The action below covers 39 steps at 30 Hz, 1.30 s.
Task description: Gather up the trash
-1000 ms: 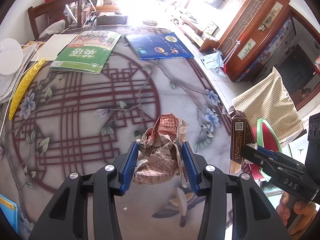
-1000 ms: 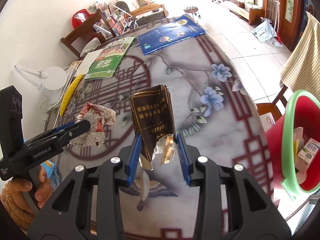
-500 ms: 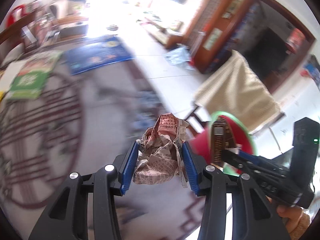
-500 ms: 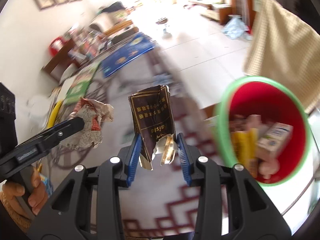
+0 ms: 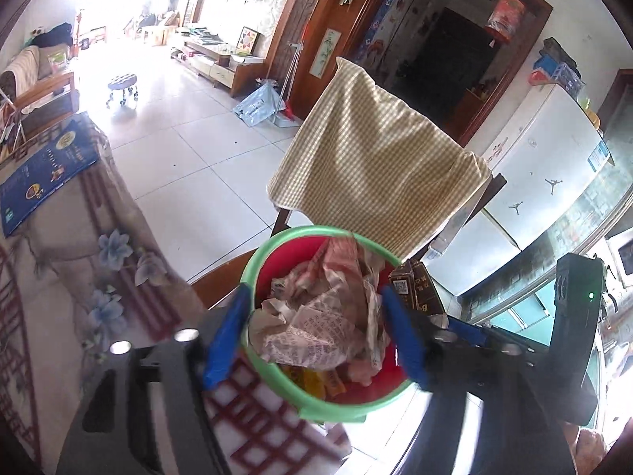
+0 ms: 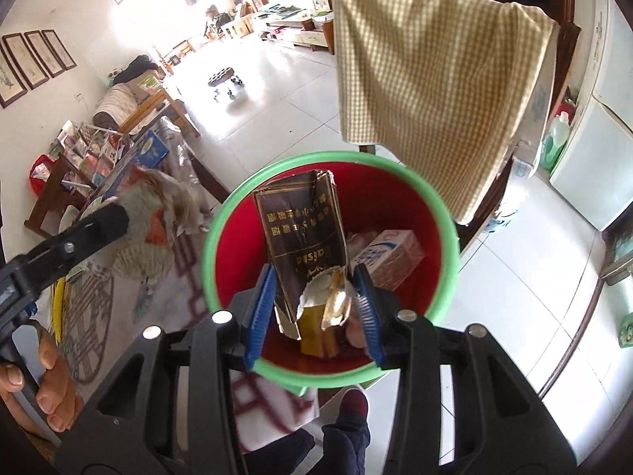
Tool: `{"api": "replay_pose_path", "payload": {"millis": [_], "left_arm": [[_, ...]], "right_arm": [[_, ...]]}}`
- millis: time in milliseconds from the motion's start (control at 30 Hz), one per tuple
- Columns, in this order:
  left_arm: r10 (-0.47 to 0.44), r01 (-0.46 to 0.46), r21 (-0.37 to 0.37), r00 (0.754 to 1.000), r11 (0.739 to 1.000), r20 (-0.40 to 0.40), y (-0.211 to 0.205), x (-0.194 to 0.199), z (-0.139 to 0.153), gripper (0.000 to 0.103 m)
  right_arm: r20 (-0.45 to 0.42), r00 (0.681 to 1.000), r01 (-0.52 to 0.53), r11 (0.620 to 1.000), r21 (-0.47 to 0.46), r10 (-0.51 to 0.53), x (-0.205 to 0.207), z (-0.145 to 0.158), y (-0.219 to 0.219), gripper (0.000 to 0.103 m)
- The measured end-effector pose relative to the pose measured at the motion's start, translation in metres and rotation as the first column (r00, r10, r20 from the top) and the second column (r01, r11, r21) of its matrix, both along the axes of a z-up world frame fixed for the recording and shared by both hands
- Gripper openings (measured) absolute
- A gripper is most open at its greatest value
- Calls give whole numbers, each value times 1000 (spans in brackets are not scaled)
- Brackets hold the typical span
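Two grippers, each with one piece of trash, hang over one red bucket (image 6: 403, 206) with a green rim. The left gripper (image 5: 316, 332) pinches a crumpled printed paper wad (image 5: 320, 316) between its blue pads; the right gripper (image 6: 314, 301) clamps a torn dark brown wrapper (image 6: 300, 229), standing upright above a white carton (image 6: 391, 253) and yellow scraps already inside. A second ago both loads were over the patterned table (image 5: 59, 277); now they sit past its edge, above the bucket mouth. Behind the bucket, one chair draped with a checked cloth (image 6: 427, 63) stands close; beyond lies open tiled floor (image 5: 190, 150).
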<state>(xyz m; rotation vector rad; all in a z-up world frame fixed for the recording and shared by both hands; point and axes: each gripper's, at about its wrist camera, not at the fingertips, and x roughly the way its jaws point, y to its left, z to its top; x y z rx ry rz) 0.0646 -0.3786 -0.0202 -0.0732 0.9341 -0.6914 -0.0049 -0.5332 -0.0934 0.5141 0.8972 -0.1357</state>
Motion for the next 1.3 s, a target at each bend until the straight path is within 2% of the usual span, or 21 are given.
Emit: {"api": "replay_pose_path", "payload": {"millis": [67,100,133,200,300,400,467,600,733,800,867,967,1033,1133,1233,1300], "left_arm": [[19,-19,-1,999,1000,35,-1,-1,4,87],[31,-31,9,998,999,58,-1,-1,7,90],[42,-44,23,996,999,78,0,-1,10,91],[79,-85,49,990,995,119,5,1,15,91],[142,-151,47,977,987,158,22,4,24,95],[218,-230,30,952,973,214,46,3,36,95],[259,-271,17,934,962,247,63,0,45,95],[336,-340,-39,894,940,296,108,-7,63,95],[400,-390,-103,845,915,356,152,-20,79,95],[431,-420,-122,804,899,409,173,-29,86,95],[459,-453,-137,745,881,484,198,-41,94,95],[464,-486,-116,697,866,547,226,-53,101,95],[468,-507,-93,690,857,553,244,-56,104,95],[492,-515,-110,702,850,515,274,-62,103,95],[526,-542,-127,690,831,498,306,-69,100,95],[529,-548,-119,691,828,492,322,-71,97,95]], "right_arm": [[7,1000,21,1000,-13,-21,0,1,-7,61],[19,999,28,999,-17,-27,-1,2,-10,63],[27,999,27,999,-18,-26,-1,3,-14,64],[44,999,20,999,-32,-19,2,6,-14,73],[97,995,16,998,-55,-11,4,14,-10,82],[169,986,12,996,-90,4,8,31,1,94],[227,974,10,992,-127,19,10,45,14,98],[322,945,-5,984,-178,63,11,73,47,98],[433,900,52,973,-224,51,1,95,83,98],[491,870,89,968,-236,40,-5,104,103,98],[539,842,134,959,-251,24,-10,112,125,98],[581,814,195,941,-275,1,-18,119,155,98],[602,797,195,927,-320,40,-23,123,180,98],[580,809,176,901,-397,98,-22,125,217,98],[573,811,153,906,-395,113,-24,126,249,98],[563,818,135,914,-382,114,-24,125,267,98]]}}
